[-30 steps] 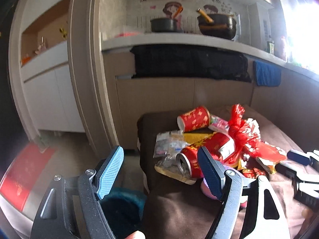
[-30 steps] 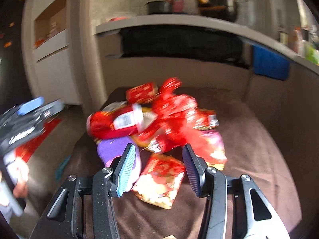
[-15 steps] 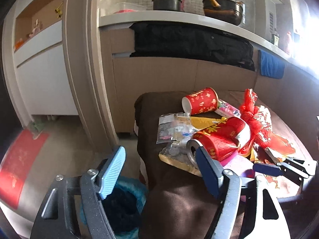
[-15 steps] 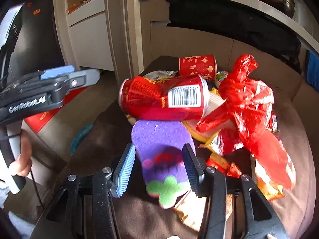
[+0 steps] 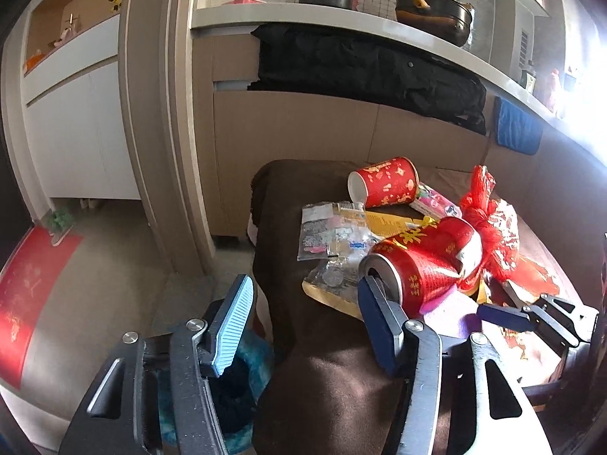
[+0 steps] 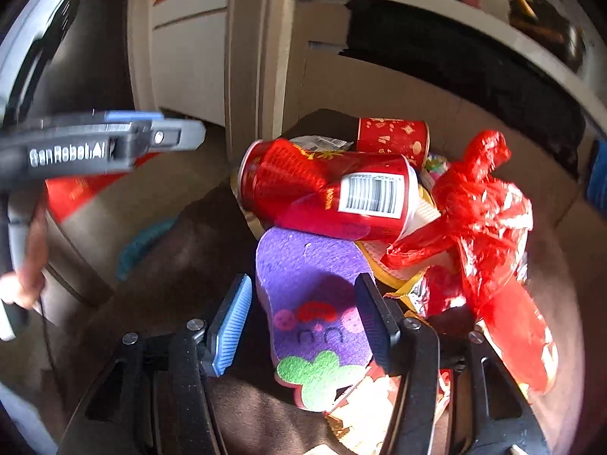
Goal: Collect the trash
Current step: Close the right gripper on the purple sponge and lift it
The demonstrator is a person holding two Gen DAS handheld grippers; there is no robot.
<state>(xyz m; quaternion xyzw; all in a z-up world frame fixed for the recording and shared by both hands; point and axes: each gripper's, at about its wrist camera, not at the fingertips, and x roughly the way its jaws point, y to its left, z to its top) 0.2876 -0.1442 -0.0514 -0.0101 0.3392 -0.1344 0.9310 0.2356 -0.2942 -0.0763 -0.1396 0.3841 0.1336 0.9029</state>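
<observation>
Trash pile sitting on draped table [image 5: 303,341]: can [image 5: 425,261] lying on its side at near-left of pile, paper cup [image 5: 383,182] lying tipped behind it, flat wrappers [image 5: 326,227] lying left of can twd table edge, knotted plastic bag [image 6: 478,204] lying right of can. Foam piece [image 6: 311,303] lying in front of & partly under can, btwn right gripper [image 6: 303,318] fingers. Bin [image 5: 235,390] standing on floor left of table, below left gripper [image 5: 303,311]; counter w/ pots [image 5: 432,11] running behind.

Strong daylight coming in from right side, washing out the counter [image 5: 341,19] w/ two dark pots [image 5: 432,11]. White cabinets [image 5: 76,132] standing at left; red mat [image 5: 26,295] lying on grey floor [image 5: 114,265].
</observation>
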